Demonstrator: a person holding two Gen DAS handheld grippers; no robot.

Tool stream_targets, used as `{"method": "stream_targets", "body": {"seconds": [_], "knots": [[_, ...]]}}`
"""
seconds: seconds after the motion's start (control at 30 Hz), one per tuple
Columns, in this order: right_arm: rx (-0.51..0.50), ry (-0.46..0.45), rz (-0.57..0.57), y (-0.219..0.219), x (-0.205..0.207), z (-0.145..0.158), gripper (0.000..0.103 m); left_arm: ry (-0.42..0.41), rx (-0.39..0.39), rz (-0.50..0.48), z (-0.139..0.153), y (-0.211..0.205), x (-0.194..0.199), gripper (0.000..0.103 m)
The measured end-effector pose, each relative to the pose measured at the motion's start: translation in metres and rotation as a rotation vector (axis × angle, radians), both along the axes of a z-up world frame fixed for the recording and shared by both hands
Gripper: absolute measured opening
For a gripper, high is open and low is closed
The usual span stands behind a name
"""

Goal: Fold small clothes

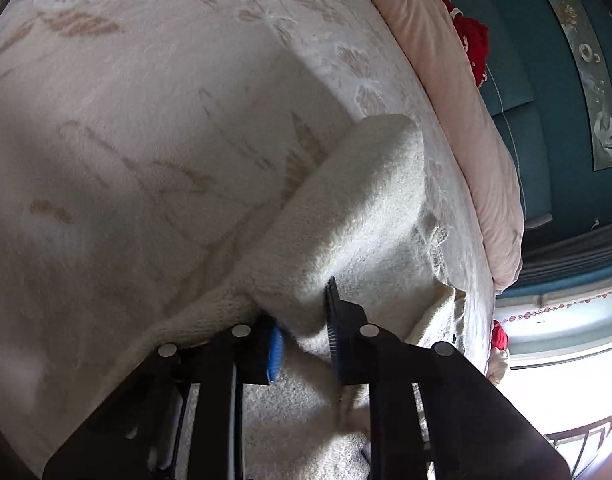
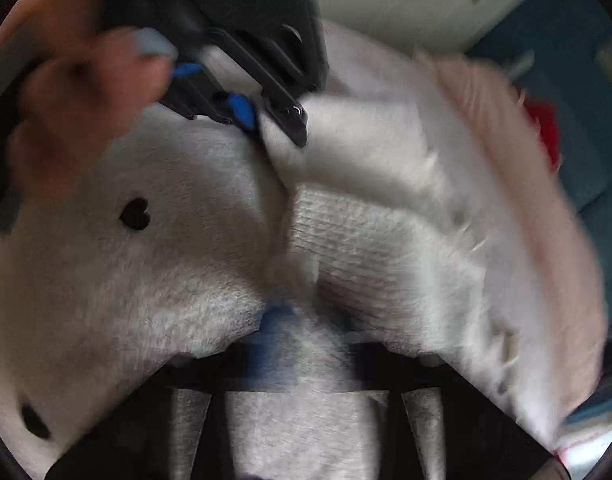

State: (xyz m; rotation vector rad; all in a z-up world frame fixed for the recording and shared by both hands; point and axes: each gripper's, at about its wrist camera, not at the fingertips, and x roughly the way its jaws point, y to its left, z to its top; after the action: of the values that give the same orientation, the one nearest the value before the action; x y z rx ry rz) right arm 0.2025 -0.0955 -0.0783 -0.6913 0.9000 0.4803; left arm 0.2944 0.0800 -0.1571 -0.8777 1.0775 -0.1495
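Observation:
A small white fuzzy knit garment [image 1: 358,200] with black heart buttons [image 2: 134,213] lies on the bed. My left gripper [image 1: 303,344] is shut on a fold of it, near a sleeve that sticks up and away. It also shows in the right wrist view [image 2: 273,120], at the top, pinching the white knit [image 2: 185,260]. My right gripper [image 2: 310,328] is blurred and half buried in the knit; its jaws look closed on the fabric. A hand [image 2: 85,92] holds the left gripper.
A cream bedspread [image 1: 145,120] with a beige flower pattern covers the bed. A pink quilt [image 1: 458,92] lies along the far edge, with a red cloth [image 1: 472,44] beyond it. A teal wall [image 1: 546,80] and a bright window [image 1: 558,392] stand at the right.

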Motion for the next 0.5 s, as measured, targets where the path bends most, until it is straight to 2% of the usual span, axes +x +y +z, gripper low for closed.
{"method": "stream_targets", "body": {"seconds": [0.07, 0.1, 0.17, 0.2, 0.27, 0.33, 0.37, 0.4, 0.43, 0.5], "knots": [[0.200, -0.023, -0.186, -0.034, 0.013, 0.029, 0.005, -0.004, -0.002, 0.006, 0.002, -0.001, -0.002, 0.017], [0.385, -0.029, -0.341, -0.072, 0.016, 0.051, 0.005, -0.004, 0.003, 0.007, 0.001, 0.000, 0.003, 0.017], [0.675, -0.049, -0.598, -0.149, 0.005, 0.073, 0.006, -0.008, 0.015, 0.000, 0.004, 0.000, 0.001, 0.017], [0.819, -0.053, -0.739, -0.196, -0.008, 0.075, 0.006, -0.010, 0.021, -0.003, 0.004, 0.000, 0.001, 0.017], [1.007, -0.017, -0.971, -0.276, -0.033, 0.055, 0.007, -0.016, 0.041, -0.008, 0.004, -0.003, 0.002, 0.018], [1.023, 0.042, -1.096, -0.313, -0.041, 0.027, 0.009, -0.026, 0.071, -0.008, 0.005, -0.007, 0.001, 0.018], [1.003, 0.103, -1.159, -0.331, -0.043, 0.002, 0.009, -0.034, 0.091, -0.004, 0.006, -0.011, 0.000, 0.018], [0.977, 0.136, -1.188, -0.335, -0.042, -0.012, 0.014, -0.037, 0.101, -0.002, 0.007, -0.012, 0.000, 0.019], [0.954, 0.165, -1.213, -0.339, -0.045, -0.024, 0.013, -0.042, 0.118, 0.003, 0.008, -0.015, -0.002, 0.019], [1.001, 0.163, -1.210, -0.342, -0.049, -0.031, 0.016, -0.042, 0.127, 0.003, 0.010, -0.015, -0.003, 0.020]]}}
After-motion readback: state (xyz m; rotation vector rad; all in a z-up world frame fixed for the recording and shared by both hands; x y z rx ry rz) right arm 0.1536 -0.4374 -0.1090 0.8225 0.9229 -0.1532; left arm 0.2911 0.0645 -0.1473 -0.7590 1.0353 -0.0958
